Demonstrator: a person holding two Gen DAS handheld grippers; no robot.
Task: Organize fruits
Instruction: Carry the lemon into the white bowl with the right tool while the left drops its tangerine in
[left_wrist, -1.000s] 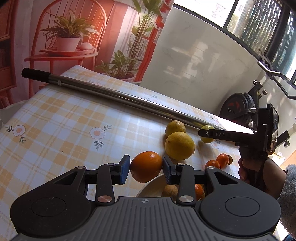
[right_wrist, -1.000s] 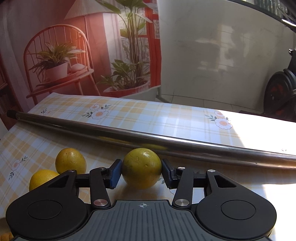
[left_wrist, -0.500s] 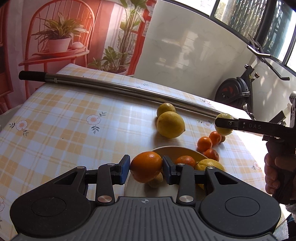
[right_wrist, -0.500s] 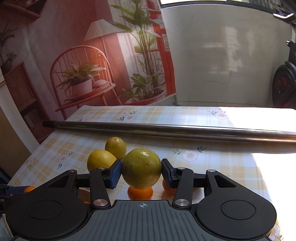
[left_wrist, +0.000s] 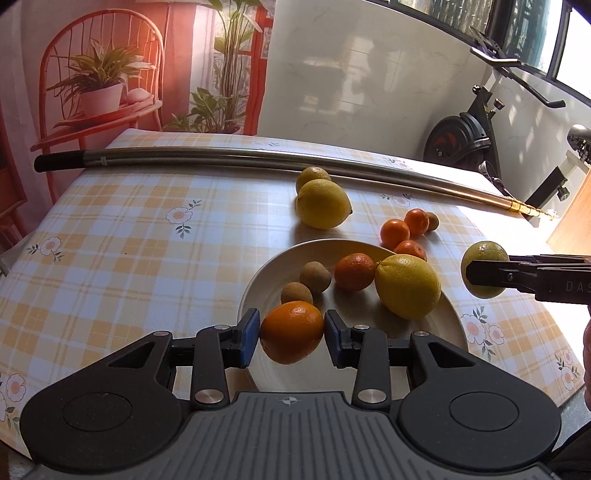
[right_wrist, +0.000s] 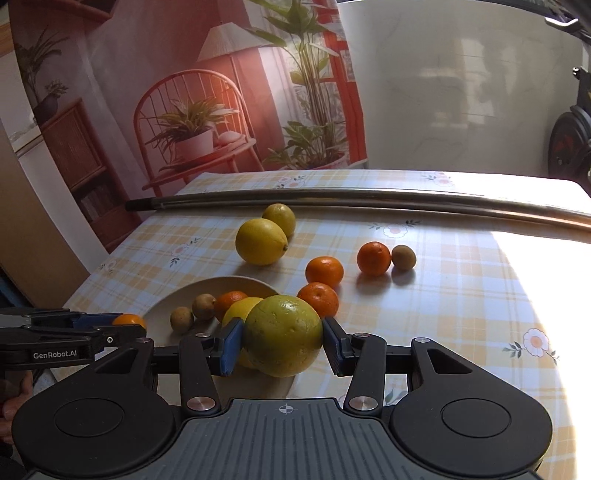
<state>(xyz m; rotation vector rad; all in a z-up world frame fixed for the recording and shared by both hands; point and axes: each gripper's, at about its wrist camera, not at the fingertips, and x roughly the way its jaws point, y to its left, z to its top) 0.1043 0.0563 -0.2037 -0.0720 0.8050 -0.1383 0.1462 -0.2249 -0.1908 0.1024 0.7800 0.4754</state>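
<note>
My left gripper (left_wrist: 291, 338) is shut on an orange (left_wrist: 291, 330) above the near rim of a cream plate (left_wrist: 452, 321). In the plate lie a lemon (left_wrist: 408, 286), a mandarin (left_wrist: 354, 270) and two kiwis (left_wrist: 315, 277). My right gripper (right_wrist: 282, 345) is shut on a yellow-green citrus (right_wrist: 283, 335) held over the plate's right edge (right_wrist: 236, 282); it also shows as the yellow-green citrus (left_wrist: 484, 274) at the right of the left wrist view. Loose on the cloth are two lemons (left_wrist: 322, 208), three mandarins (left_wrist: 395, 233) and one kiwi (left_wrist: 432, 220).
A long metal pole (left_wrist: 258, 162) lies across the far side of the checked tablecloth (left_wrist: 129, 240). An exercise bike (left_wrist: 465, 140) stands behind the table at right. A person's hand (right_wrist: 14, 397) holds the left gripper's handle.
Both grippers have risen and pulled back with their fruit, so the plate and loose fruit now sit lower and fuller in view. The right gripper has moved toward the plate.
</note>
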